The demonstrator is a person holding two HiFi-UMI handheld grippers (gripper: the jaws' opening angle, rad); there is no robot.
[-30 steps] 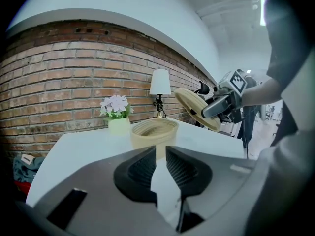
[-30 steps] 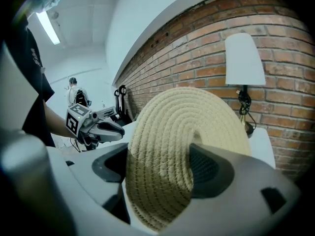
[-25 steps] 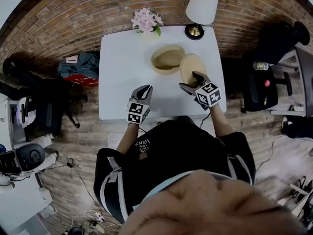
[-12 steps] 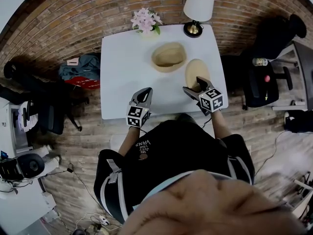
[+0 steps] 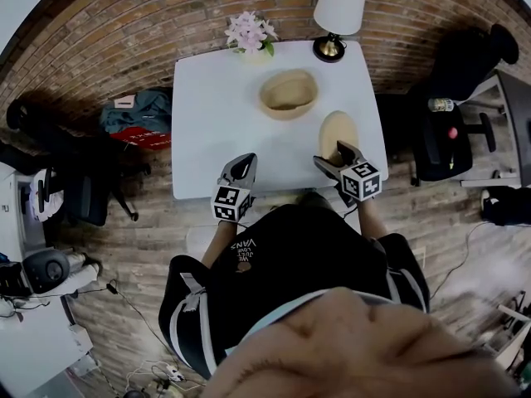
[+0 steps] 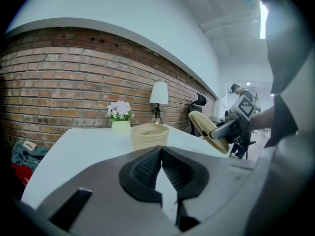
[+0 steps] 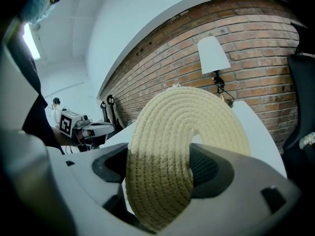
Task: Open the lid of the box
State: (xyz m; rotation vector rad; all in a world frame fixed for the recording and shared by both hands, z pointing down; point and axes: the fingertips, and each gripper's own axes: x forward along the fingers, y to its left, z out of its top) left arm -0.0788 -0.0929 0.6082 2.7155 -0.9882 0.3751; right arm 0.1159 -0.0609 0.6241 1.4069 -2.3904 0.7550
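Observation:
A round woven box (image 5: 288, 94) stands open on the white table (image 5: 216, 114), toward the back middle. Its woven lid (image 5: 338, 133) is off the box and tilted, held over the table's right front part. My right gripper (image 5: 335, 156) is shut on the lid's near edge; in the right gripper view the lid (image 7: 182, 146) fills the space between the jaws. My left gripper (image 5: 241, 167) is shut with nothing in it, near the table's front edge. The left gripper view shows the box (image 6: 149, 135) ahead and the lid (image 6: 209, 130) at the right.
A white lamp (image 5: 338, 15) stands at the table's back right corner and a pot of pink flowers (image 5: 250, 36) at the back middle. A brick wall runs behind. A black chair (image 5: 444, 143) is to the right, bags (image 5: 137, 116) on the floor to the left.
My right gripper has carried the lid toward me and to the right, away from the box. My left gripper has drawn back a little toward the front edge.

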